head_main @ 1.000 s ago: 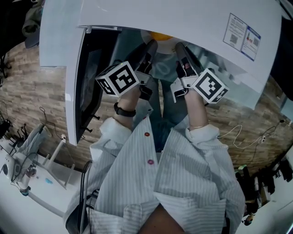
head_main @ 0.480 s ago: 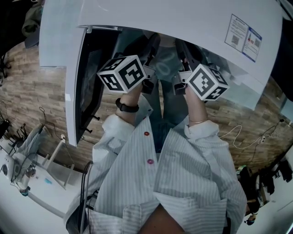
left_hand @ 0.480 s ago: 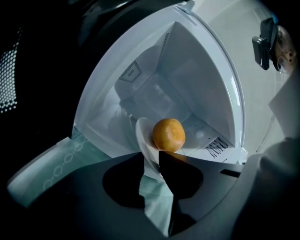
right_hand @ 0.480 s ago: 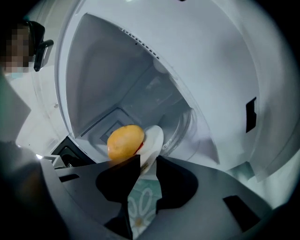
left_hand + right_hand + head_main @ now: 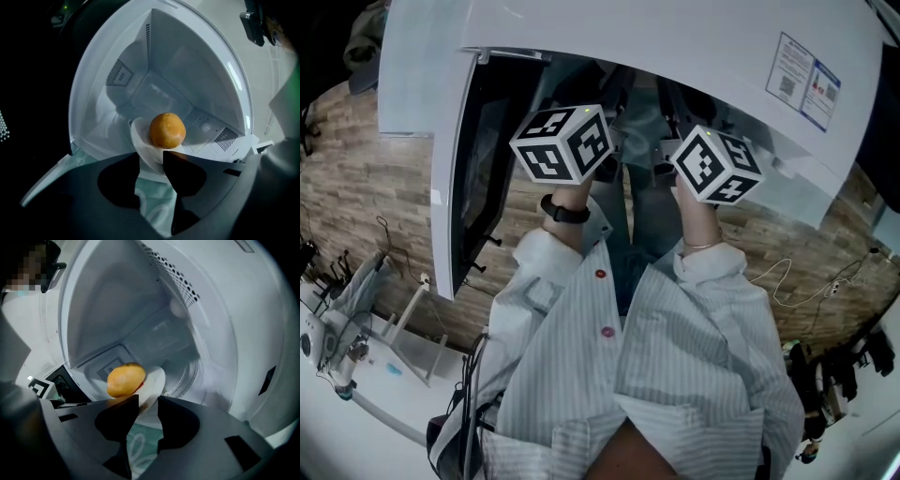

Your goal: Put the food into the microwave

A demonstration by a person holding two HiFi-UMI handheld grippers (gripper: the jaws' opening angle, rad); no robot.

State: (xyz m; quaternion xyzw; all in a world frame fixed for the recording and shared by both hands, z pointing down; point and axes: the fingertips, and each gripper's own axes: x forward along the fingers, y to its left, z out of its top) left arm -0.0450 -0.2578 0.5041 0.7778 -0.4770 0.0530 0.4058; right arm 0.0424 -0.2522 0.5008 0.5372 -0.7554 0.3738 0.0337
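A round orange food [image 5: 167, 130] sits on a white plate [image 5: 140, 140] inside the white microwave [image 5: 675, 37], whose door [image 5: 473, 178] hangs open at the left. Both grippers reach into the cavity from the front. The left gripper [image 5: 150, 157] has just been opening its jaws; the plate's near rim lies in the gap, pads off it. From the other side the right gripper [image 5: 148, 399] has also just been opening, with the plate [image 5: 154, 380] rim loose between its jaws and the food [image 5: 125, 379] just beyond. In the head view only their marker cubes [image 5: 562, 142] [image 5: 717, 164] show.
A teal patterned cloth [image 5: 154, 201] lies under the jaws at the microwave's mouth. A printed sticker [image 5: 806, 80] is on the microwave's top. A white rack [image 5: 394, 337] stands at lower left and a cable [image 5: 797, 281] trails over the wooden floor at right.
Both hands have rolled, so the marker cubes now show their upper faces. The orange food glimpsed at the cavity's mouth in the head view is now hidden.
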